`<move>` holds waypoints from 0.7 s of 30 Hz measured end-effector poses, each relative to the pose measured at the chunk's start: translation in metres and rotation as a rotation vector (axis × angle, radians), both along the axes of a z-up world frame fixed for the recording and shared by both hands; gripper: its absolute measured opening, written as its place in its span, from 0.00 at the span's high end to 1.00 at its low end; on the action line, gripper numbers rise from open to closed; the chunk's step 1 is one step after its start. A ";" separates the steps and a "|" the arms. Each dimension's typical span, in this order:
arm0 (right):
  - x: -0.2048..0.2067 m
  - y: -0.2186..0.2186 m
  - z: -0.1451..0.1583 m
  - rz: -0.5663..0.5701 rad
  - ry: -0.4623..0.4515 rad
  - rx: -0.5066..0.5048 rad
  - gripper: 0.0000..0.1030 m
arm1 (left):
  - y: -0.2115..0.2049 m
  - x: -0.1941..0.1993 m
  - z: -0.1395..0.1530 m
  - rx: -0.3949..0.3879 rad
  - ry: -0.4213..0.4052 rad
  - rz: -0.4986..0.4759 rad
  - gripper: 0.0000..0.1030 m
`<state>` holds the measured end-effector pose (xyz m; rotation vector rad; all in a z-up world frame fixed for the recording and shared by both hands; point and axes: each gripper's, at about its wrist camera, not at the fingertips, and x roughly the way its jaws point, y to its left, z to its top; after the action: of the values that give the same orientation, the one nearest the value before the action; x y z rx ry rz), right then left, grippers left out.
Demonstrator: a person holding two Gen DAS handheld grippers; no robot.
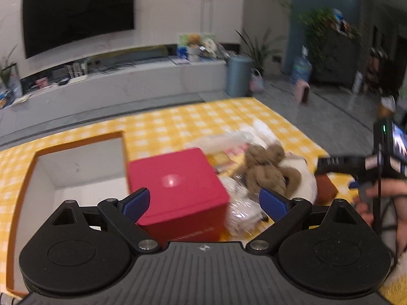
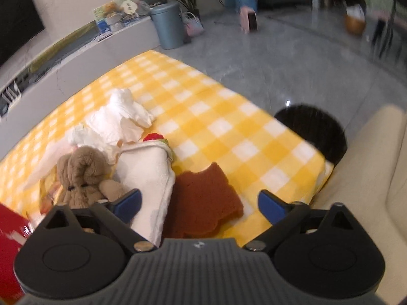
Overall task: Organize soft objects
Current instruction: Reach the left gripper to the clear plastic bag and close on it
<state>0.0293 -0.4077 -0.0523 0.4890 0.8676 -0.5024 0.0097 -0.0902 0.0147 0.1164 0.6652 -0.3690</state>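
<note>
On the yellow checked cloth lies a heap of soft things: a brown plush toy, a folded white towel, a toast-shaped brown sponge and crumpled white tissue. My right gripper hangs open above the sponge and towel edge, nothing pinched. My left gripper is open over a red box, its pads apart from the box sides. The plush toy sits just right of that box, with crinkled clear wrapping beside it. The right gripper shows at the right edge of the left wrist view.
An open orange box with a white inside stands left of the red box. A black round object sits past the table's right edge beside a cream sofa. Beyond lie grey floor, a blue bin and a TV wall.
</note>
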 end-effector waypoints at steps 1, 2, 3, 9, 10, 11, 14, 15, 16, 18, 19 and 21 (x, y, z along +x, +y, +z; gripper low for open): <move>-0.001 -0.003 -0.001 -0.019 -0.020 0.019 0.09 | -0.007 0.000 -0.002 0.012 0.003 -0.011 0.00; -0.001 -0.006 -0.002 -0.040 -0.034 0.033 0.09 | -0.013 0.002 -0.004 0.021 0.013 -0.020 0.00; -0.001 -0.009 -0.003 -0.057 -0.039 0.041 0.09 | -0.019 0.004 -0.006 0.027 0.029 -0.029 0.00; -0.001 -0.012 -0.008 -0.035 -0.062 0.080 0.09 | -0.061 0.022 -0.031 0.097 0.162 -0.052 0.00; -0.001 -0.011 -0.008 -0.029 -0.066 0.079 0.09 | -0.066 0.024 -0.034 0.114 0.167 -0.047 0.00; -0.002 -0.011 -0.008 -0.021 -0.068 0.078 0.09 | -0.072 0.027 -0.039 0.129 0.170 -0.040 0.00; -0.002 -0.010 -0.009 0.006 -0.080 0.088 0.09 | -0.088 0.029 -0.045 0.174 0.155 -0.037 0.00; -0.001 -0.010 -0.009 0.013 -0.083 0.094 0.09 | -0.095 0.029 -0.046 0.204 0.141 -0.044 0.00; -0.001 -0.011 -0.010 0.016 -0.086 0.102 0.09 | -0.102 0.029 -0.048 0.241 0.134 -0.046 0.00; -0.002 -0.012 -0.011 0.015 -0.090 0.115 0.09 | -0.113 0.030 -0.051 0.298 0.124 -0.036 0.00; -0.002 -0.013 -0.011 0.013 -0.093 0.123 0.09 | -0.118 0.030 -0.052 0.318 0.125 -0.032 0.00; -0.003 -0.015 -0.012 0.010 -0.100 0.137 0.09 | -0.125 0.031 -0.051 0.337 0.140 -0.012 0.00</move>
<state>0.0261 -0.4226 -0.0641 0.6300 0.8115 -0.4075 0.0411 -0.2154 -0.0365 0.4184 0.8625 -0.2758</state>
